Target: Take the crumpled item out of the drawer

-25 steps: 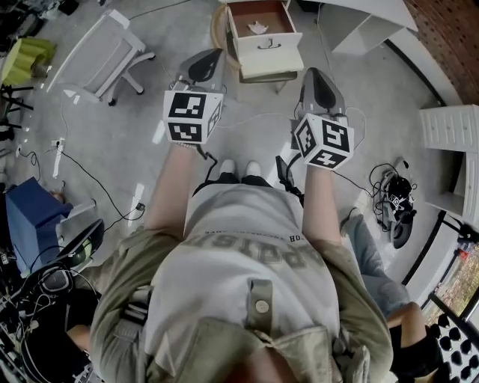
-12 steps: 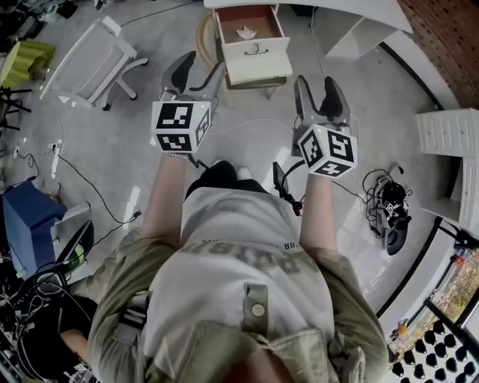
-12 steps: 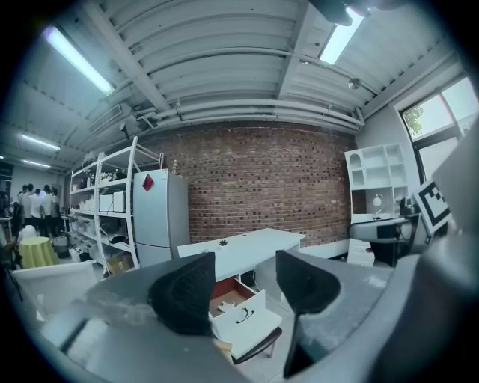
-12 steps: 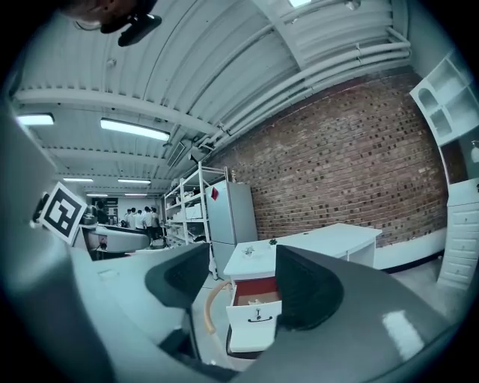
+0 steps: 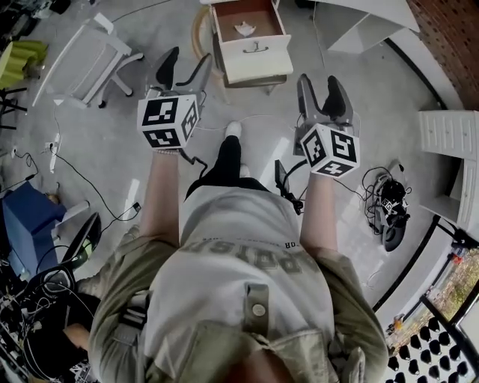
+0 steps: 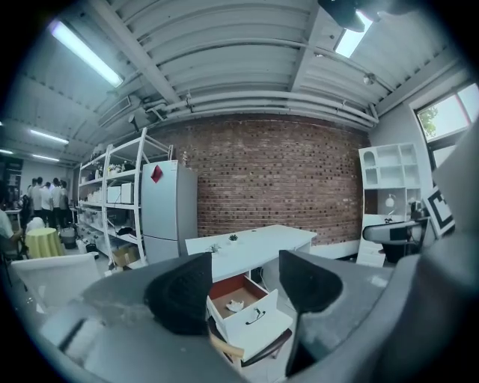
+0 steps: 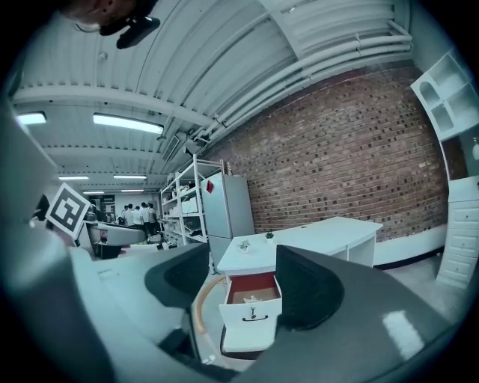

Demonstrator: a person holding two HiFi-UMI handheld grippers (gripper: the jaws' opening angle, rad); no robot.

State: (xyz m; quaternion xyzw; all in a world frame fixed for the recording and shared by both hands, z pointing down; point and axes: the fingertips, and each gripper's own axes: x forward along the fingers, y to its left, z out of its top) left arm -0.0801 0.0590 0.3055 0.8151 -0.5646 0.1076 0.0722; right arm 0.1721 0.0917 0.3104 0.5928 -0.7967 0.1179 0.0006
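An open white drawer (image 5: 254, 58) with a brown inside stands on the floor ahead of me, below the white desk (image 5: 363, 13). A small white crumpled item (image 5: 245, 29) lies in it, also visible in the left gripper view (image 6: 235, 305) and the right gripper view (image 7: 251, 299). My left gripper (image 5: 184, 67) hovers short of the drawer, to its left. My right gripper (image 5: 320, 90) hovers short of it, to its right. The jaws of both are opening, with nothing between them.
A white chair (image 5: 93, 48) stands at the left. A curved wooden piece (image 5: 199, 30) sits beside the drawer. A white drawer unit (image 5: 449, 127) is at the right, with cables and a headset (image 5: 393, 213) on the floor. A blue bin (image 5: 26, 224) is near left.
Both grippers' jaws have gone from shut to wide apart. The left gripper has drifted left and forward, and one foot has stepped toward the drawer.
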